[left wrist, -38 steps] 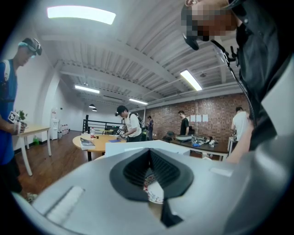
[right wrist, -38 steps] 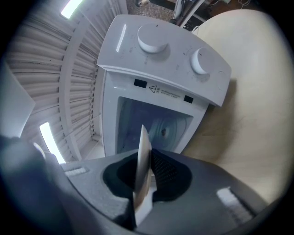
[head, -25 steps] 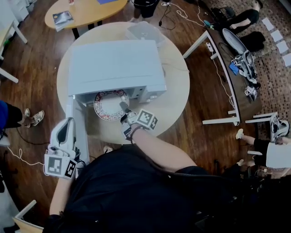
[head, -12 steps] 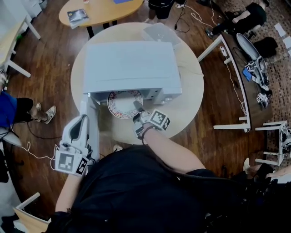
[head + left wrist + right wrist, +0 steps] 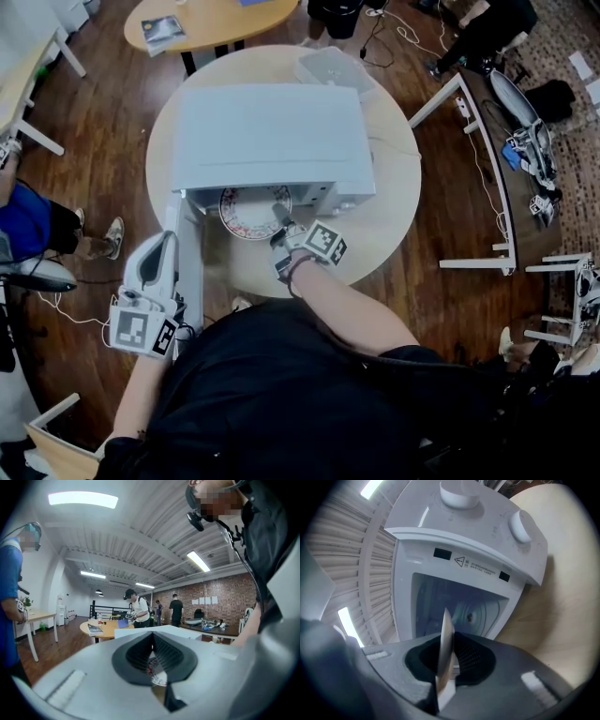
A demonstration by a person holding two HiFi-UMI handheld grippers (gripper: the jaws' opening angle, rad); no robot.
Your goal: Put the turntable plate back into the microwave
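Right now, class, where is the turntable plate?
In the head view the turntable plate is partly inside the open front of the microwave, its right rim pinched by the right gripper, above the round table.

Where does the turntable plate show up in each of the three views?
Head view: the turntable plate sits at centre, partly inside the microwave mouth, gripped by the right gripper.
Left gripper view: a patterned sliver of it, low centre, beyond the jaws.
Right gripper view: edge-on, low centre, between the jaws.
Shared landmark: the white microwave.
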